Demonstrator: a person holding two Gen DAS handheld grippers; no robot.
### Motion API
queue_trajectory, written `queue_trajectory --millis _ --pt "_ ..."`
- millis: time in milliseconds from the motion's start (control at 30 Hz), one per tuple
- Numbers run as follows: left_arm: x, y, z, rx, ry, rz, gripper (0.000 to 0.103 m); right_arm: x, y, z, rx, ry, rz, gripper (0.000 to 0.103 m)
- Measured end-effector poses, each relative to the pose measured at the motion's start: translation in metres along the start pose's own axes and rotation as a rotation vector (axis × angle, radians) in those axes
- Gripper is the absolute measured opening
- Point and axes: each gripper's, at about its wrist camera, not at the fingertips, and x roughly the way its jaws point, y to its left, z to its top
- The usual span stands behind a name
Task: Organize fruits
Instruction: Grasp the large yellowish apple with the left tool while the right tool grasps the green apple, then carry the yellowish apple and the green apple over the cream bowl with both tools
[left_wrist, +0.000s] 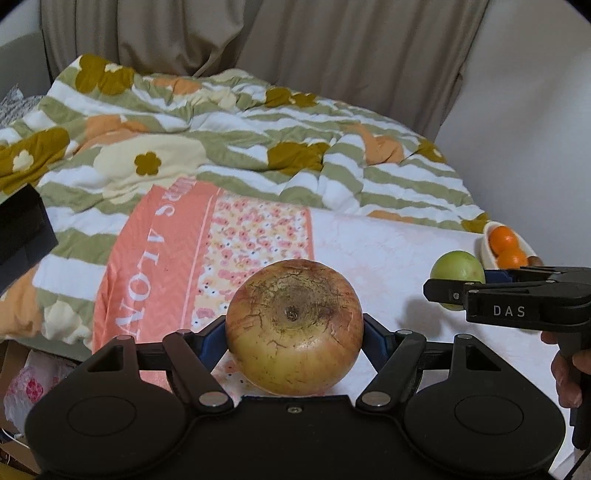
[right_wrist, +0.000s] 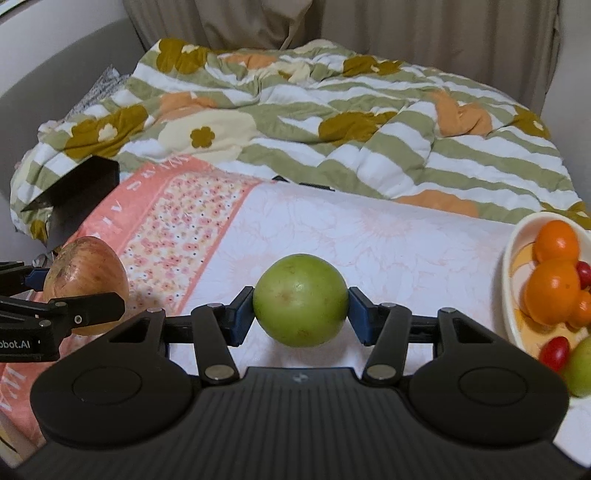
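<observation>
Left tool (left_wrist: 294, 332) pinching reddish-yellow apple (left_wrist: 294, 326), blue pads (left_wrist: 373, 334) pressed on both flanks at widest part, blossom end turned toward camera. Grip at the equator prob. chosen so round fruit cannot roll out or slip fwd. Apple seen also from right wrist view, just left of right tool, lifted a bit above the bed sheet (right_wrist: 369, 236).

Right tool (right_wrist: 301, 314) clamped on green apple (right_wrist: 301, 300), pads touching left and right sides, fruit sitting centred btw. the fingers. No gap visible at either pad, so judged as a firm hold, not only a cradle. Shadow under the fruit suggests it hangs free of the sheet, but cannot tell for sure.

To the right of right tool: cream bowl (right_wrist: 511, 266) at edge of the sheet, with oranges (right_wrist: 552, 291), small red tomatoes (right_wrist: 554, 352) and one more green fruit (right_wrist: 581, 369) near its lower rim; whether inside or just beside, cannot tell. Bowl looks like the collecting place, so both apples prob. held ready for transport to there.

Ahead of both tools: crumpled floral blanket (right_wrist: 369, 122), pushed back, leaving flat sheet as work area. Dark box (right_wrist: 81, 195) to far left of right tool, purpose unclear.

Person's hand (left_wrist: 569, 376) visible on grip of right tool, in left wrist view.

Judgement: both picks done, placing not yet. Risk: bowl already rather full, big apple may not seat stable.
</observation>
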Motion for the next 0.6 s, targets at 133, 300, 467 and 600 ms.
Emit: queue_trajectory --millis 133,300,467,600 --pt "-0.014 -0.01 0.002 0.022 -0.024 -0.024 0.077 -0.025 -0.003 -0.007 0.031 -0.029 -0.014 0.069" --pt "-0.027 -0.03 0.006 0.079 -0.053 -0.072 0.077 -0.057 -0.013 -0.017 0.102 -0.059 -0.047 0.069" --pt "-0.033 -0.056 0.012 0.134 -0.073 -0.142 0.077 -0.09 -0.028 -0.03 0.154 -0.095 -0.097 0.069" --pt "-0.035 -0.082 0.015 0.177 -0.081 -0.197 0.077 -0.116 -0.046 -0.042 0.191 -0.116 -0.145 0.069"
